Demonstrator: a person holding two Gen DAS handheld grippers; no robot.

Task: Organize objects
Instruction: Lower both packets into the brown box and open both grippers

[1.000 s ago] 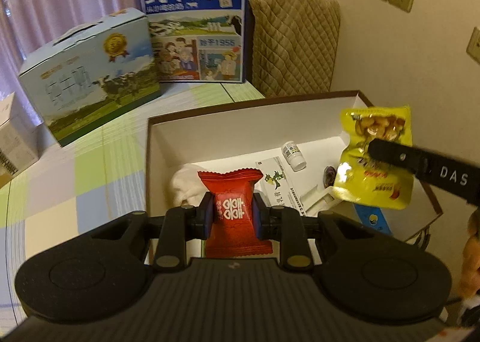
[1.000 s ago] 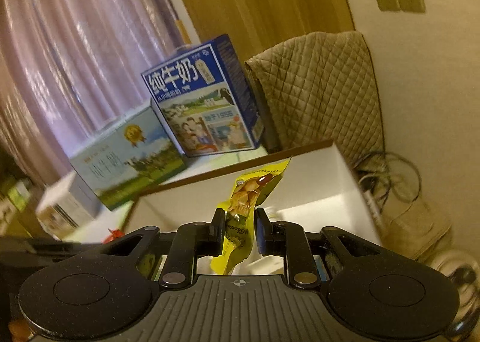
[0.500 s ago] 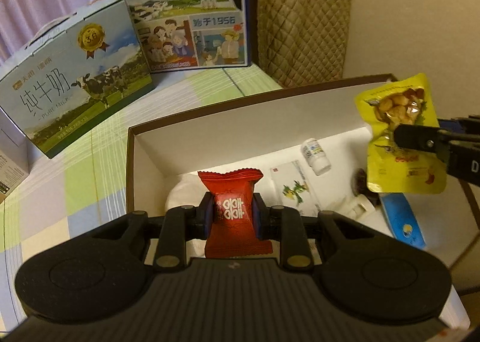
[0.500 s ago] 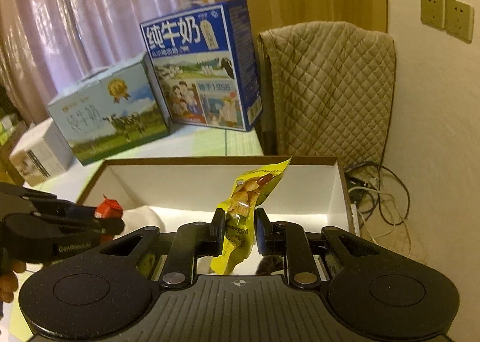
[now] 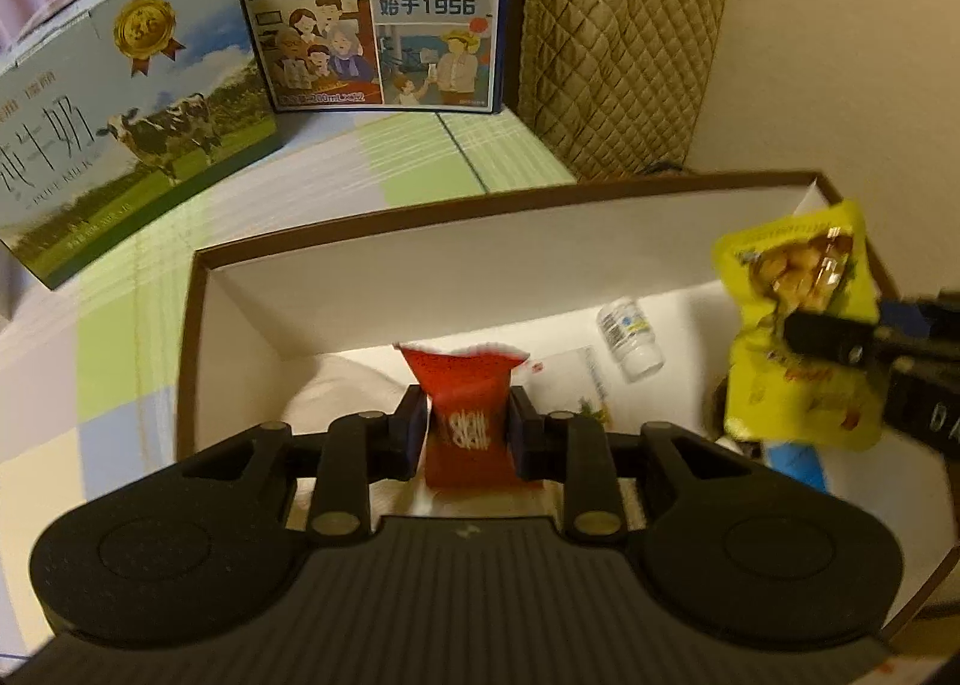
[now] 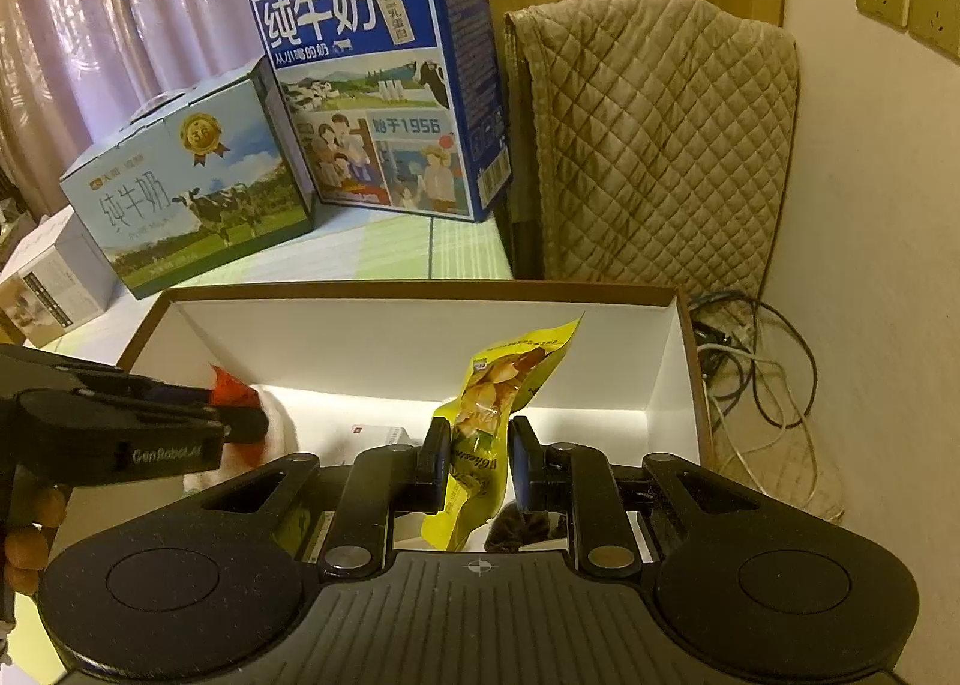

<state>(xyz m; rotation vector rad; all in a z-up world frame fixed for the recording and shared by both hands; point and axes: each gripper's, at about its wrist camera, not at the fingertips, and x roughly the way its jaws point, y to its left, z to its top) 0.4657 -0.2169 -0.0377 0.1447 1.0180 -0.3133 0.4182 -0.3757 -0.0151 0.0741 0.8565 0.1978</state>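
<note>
A brown-rimmed white box (image 5: pixel 384 289) (image 6: pixel 420 337) lies open on the checked tablecloth. My left gripper (image 5: pixel 462 433) is shut on a red snack packet (image 5: pixel 465 391), held over the box's left part above a white cloth (image 5: pixel 336 391). My right gripper (image 6: pixel 477 463) is shut on a yellow snack pouch (image 6: pixel 510 385) over the box's right part; the left wrist view shows this pouch (image 5: pixel 798 325) at the right. The left gripper (image 6: pixel 240 421) shows at the left of the right wrist view. A small white bottle (image 5: pixel 627 334) and a paper leaflet (image 5: pixel 576 379) lie inside.
Two milk cartons, a pale one (image 6: pixel 186 187) and a blue one (image 6: pixel 384 84), stand behind the box. A quilted chair back (image 6: pixel 654 144) is beyond the table edge. Cables (image 6: pixel 756 361) lie on the floor by the wall. A small white carton (image 6: pixel 48 277) sits far left.
Both grippers have moved forward and lower over the open box, each still holding its packet. The milk cartons appear closer.
</note>
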